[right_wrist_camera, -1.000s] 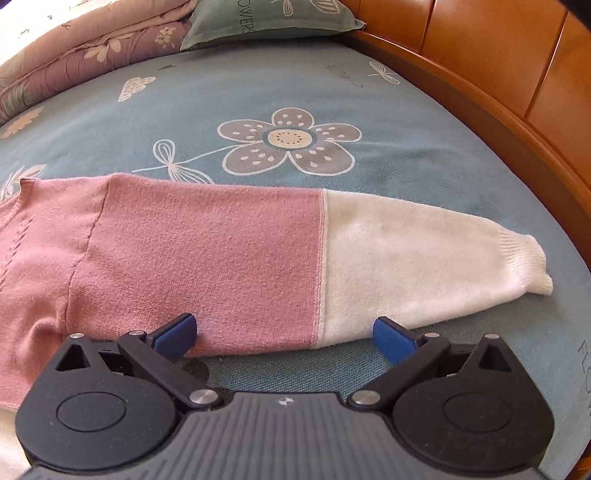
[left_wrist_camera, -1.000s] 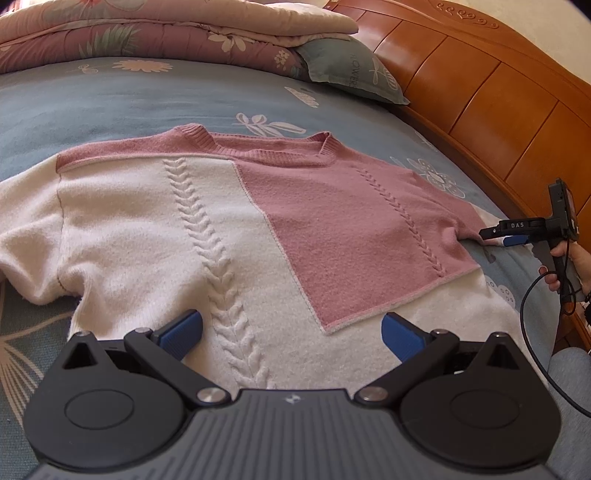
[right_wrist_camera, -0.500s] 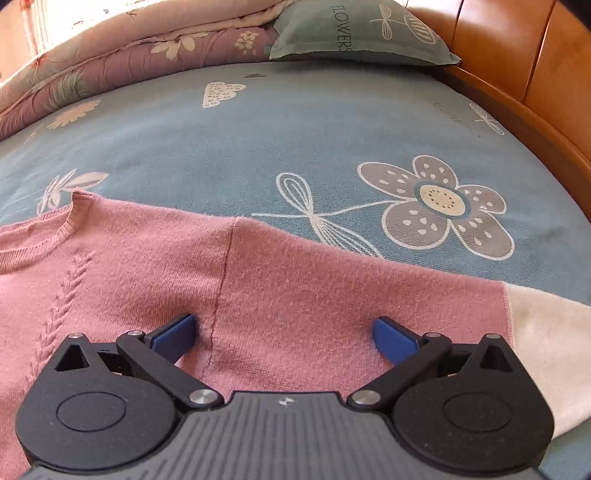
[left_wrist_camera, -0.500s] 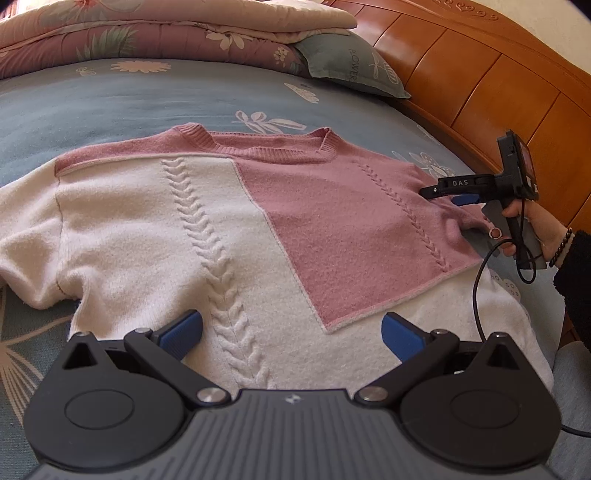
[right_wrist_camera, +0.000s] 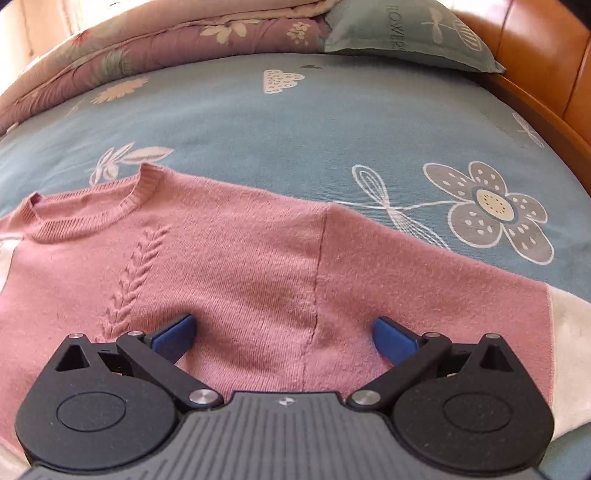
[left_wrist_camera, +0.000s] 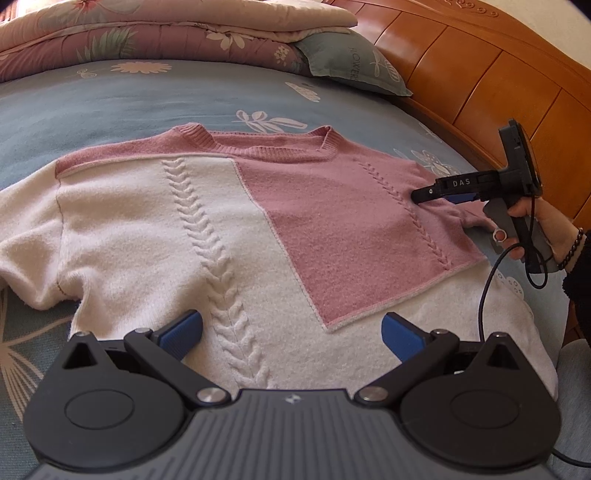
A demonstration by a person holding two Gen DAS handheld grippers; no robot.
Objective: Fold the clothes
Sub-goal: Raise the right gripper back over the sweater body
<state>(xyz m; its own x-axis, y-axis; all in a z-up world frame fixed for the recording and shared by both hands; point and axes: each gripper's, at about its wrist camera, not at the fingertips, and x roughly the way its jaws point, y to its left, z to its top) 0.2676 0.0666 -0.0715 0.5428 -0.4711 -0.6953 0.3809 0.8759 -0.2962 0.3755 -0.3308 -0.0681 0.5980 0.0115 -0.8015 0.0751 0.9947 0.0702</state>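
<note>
A pink and white knitted sweater lies flat on the blue bed cover, neck toward the far side. My left gripper hovers open over the white lower part near the hem, nothing between its blue pads. In the left wrist view the right gripper reaches in from the right, held by a hand, low over the pink shoulder. In the right wrist view that gripper is open above the sweater, straddling the shoulder seam. The pink sleeve runs right into a white cuff part.
A blue flower-print bed cover stretches beyond the sweater. A folded floral quilt and a green pillow lie at the far end. A wooden headboard runs along the right. A black cable hangs from the right gripper.
The right gripper has moved left along the sleeve, from the cuff end to the shoulder seam near the collar. The left gripper has stayed over the hem, open.
</note>
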